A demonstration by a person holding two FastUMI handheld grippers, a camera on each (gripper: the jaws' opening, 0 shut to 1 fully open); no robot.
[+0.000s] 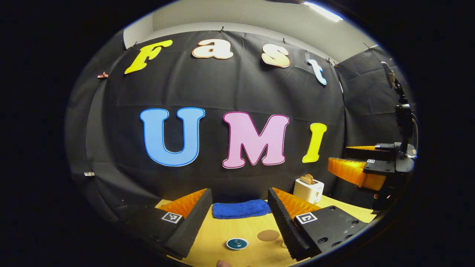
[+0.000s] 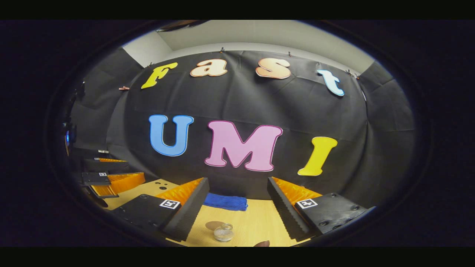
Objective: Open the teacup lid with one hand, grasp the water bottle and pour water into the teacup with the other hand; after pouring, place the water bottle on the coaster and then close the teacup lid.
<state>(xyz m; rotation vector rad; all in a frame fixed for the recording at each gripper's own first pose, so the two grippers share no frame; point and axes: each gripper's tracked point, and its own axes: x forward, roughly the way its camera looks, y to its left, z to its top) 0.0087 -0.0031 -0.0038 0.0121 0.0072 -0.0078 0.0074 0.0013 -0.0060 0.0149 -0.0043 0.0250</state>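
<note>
In the left gripper view the left gripper (image 1: 239, 217) hangs above the wooden worktop (image 1: 222, 237) with its jaws wide and nothing between them. Below the gap lies the teacup lid (image 1: 237, 243), with the round coaster (image 1: 268, 235) just beside it. Farther back a folded blue towel (image 1: 241, 208) lies along the worktop's far edge, and a white toaster (image 1: 308, 189) stands near its far right corner. In the right gripper view the right gripper (image 2: 237, 207) also has wide, empty jaws over a small clear glass vessel (image 2: 223, 232). The booth's black cloth wall (image 2: 297, 111) closes the room behind.
</note>
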